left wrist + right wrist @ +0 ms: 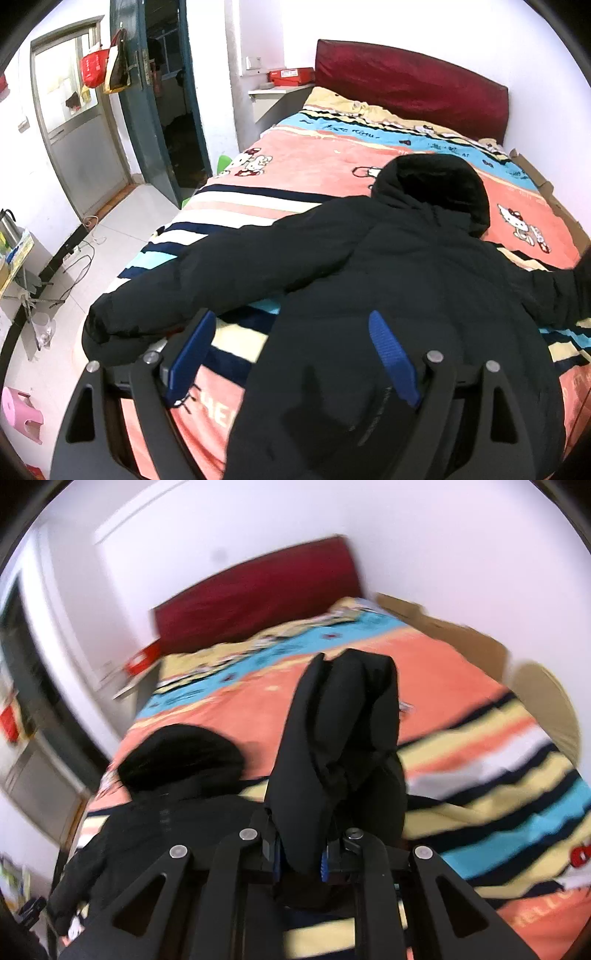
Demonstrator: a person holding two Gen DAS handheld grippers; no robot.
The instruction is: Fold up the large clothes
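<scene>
A black hooded jacket (406, 277) lies spread on the bed, its hood (432, 192) toward the headboard. One sleeve (207, 280) stretches out to the left, reaching the bed's edge. My left gripper (291, 316) hovers open over the jacket's lower left side, with nothing between its blue pads (391, 358). In the right wrist view, my right gripper (300, 853) is shut on the other sleeve (340, 738). That sleeve stands bunched up from between the jaws, above the bed. The jacket's body (166, 830) and hood (181, 757) lie to the lower left there.
The bed carries a striped cartoon blanket (314, 166) and a dark red headboard (410, 81). Cardboard (443, 635) lines the wall side. A nightstand with a red box (291, 77), an open door (147, 110), floor cables (81, 258) and a pink stool (20, 413) are to the left.
</scene>
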